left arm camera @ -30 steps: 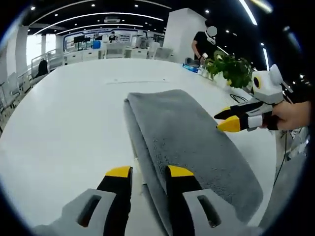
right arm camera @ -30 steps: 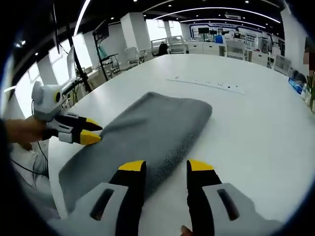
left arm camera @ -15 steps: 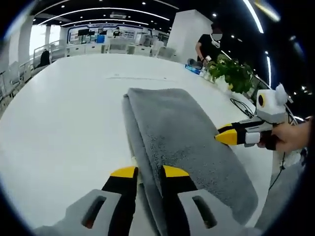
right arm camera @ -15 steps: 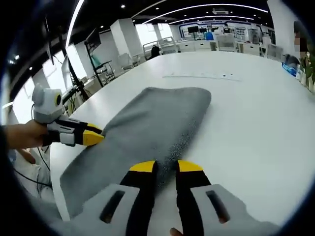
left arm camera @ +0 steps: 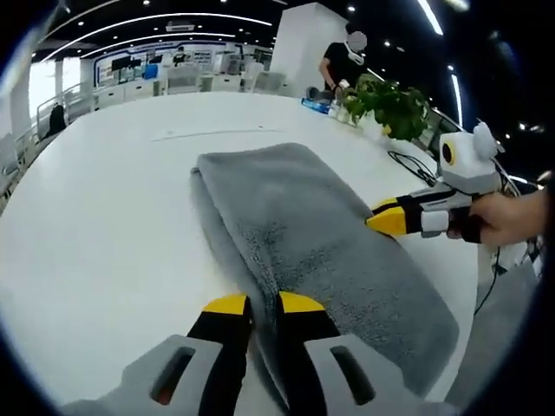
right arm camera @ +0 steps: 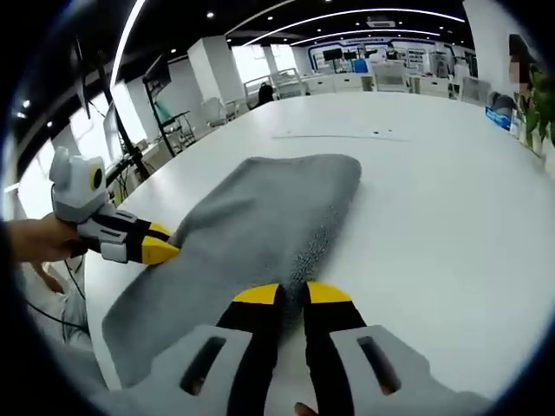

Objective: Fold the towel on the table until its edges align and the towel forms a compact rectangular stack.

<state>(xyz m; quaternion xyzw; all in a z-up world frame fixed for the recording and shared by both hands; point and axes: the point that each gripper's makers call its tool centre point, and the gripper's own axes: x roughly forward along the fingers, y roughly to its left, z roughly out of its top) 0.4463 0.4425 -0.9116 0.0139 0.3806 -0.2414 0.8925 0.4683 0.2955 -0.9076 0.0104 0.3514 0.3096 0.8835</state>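
The left gripper (left arm camera: 253,303) and right gripper (right arm camera: 291,295) are each pinched narrowly onto opposite long edges of the towel (left arm camera: 303,234). For a clean fold, both edges should be lifted together and kept level. The towel is laid on the table (left arm camera: 104,217), its long axis running away toward the far plant (left arm camera: 386,104).

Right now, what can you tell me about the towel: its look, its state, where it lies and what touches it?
The towel is grey, with a nubby terry-like pile, folded into a long strip whose layers show along one long side. It lies flat on the white table, its near end close to the table's edge. The left tongs are closed on one long edge and the right tongs on the opposite one, both pinching near the strip's near half. The far end is rounded and lies free.
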